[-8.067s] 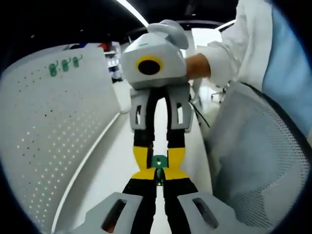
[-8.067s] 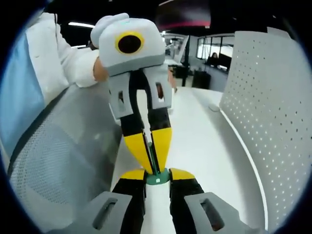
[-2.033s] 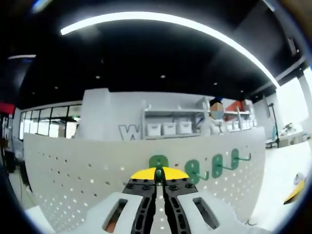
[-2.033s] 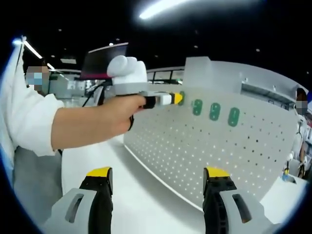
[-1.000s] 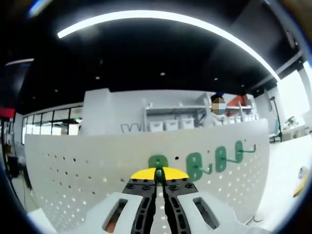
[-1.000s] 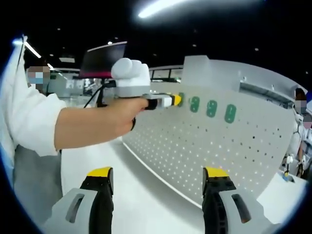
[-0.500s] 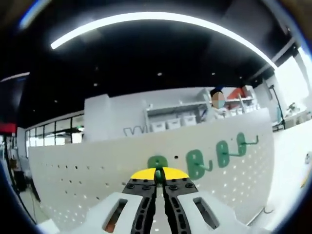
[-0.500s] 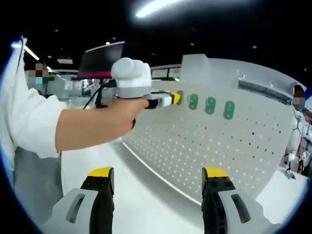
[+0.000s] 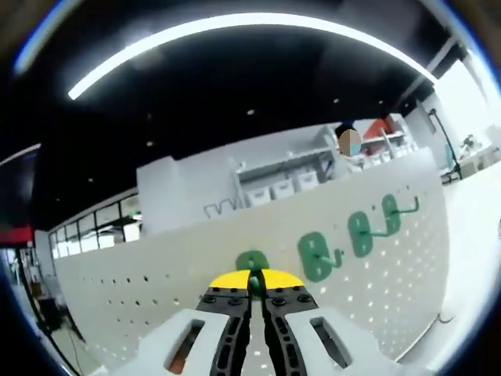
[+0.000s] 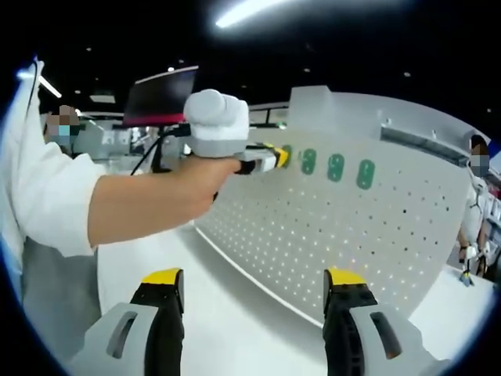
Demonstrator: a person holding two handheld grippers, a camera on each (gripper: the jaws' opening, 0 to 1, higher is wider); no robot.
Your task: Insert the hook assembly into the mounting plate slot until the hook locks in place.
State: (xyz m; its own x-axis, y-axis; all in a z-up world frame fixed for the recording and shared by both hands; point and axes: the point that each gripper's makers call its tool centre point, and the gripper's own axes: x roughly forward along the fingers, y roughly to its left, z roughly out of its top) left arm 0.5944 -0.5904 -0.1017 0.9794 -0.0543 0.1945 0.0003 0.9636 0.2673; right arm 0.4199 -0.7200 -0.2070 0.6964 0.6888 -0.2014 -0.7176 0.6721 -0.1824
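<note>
My left gripper (image 9: 253,283) is shut on a green hook assembly (image 9: 252,266), pressed against the white pegboard mounting plate (image 9: 141,274) near its top edge. Three more green hooks (image 9: 317,257) sit in a row to its right on the plate. In the right gripper view the left gripper (image 10: 278,157), held in a person's hand, touches the plate (image 10: 352,235) beside the green hooks (image 10: 335,168). My right gripper (image 10: 253,294) stands wide open above the white table, holding nothing.
A white table (image 10: 211,313) runs along the foot of the plate. The person's bare forearm (image 10: 149,204) and white sleeve (image 10: 39,196) cross the left of the right gripper view. Shelves with boxes (image 9: 282,184) stand behind the plate.
The left gripper view has rolled, so the plate and hook row now slant upward to the right. The held hook stays against the plate. My right gripper has barely moved.
</note>
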